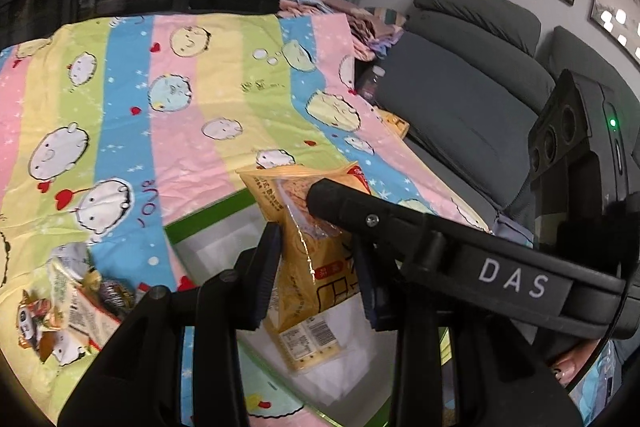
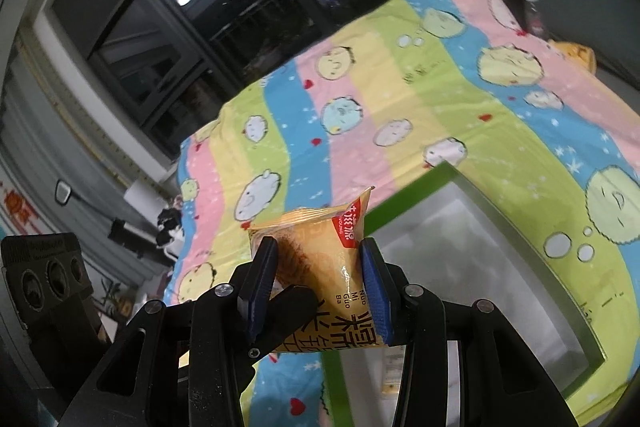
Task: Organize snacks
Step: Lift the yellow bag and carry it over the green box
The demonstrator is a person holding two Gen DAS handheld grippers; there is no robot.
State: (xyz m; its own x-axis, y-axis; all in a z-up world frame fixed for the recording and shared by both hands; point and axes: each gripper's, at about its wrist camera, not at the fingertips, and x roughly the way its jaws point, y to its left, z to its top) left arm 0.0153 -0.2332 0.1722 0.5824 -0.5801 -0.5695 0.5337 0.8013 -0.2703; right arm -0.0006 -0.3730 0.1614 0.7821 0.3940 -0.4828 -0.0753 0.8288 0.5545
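Two tongs, the left tongs (image 1: 318, 275) and right tongs (image 2: 316, 291), grip one yellow snack packet (image 1: 308, 259) above the green-rimmed box (image 2: 404, 203). Placing step seems underway; next, lowering it inside the box and letting go.

Open box, crowded left corner

The green-rimmed white box (image 1: 208, 219) stands open-topped; bare striped cartoon bedsheet (image 1: 192, 99) lies beyond it; a loose wrapped-snack heap (image 1: 72, 299) blocks the sheet's near-left corner.

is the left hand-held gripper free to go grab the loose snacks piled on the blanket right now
Probably not. The left hand-held gripper is shut on a yellow snack packet above the green-rimmed box. It must let go first; the way to the snack pile looks otherwise free.
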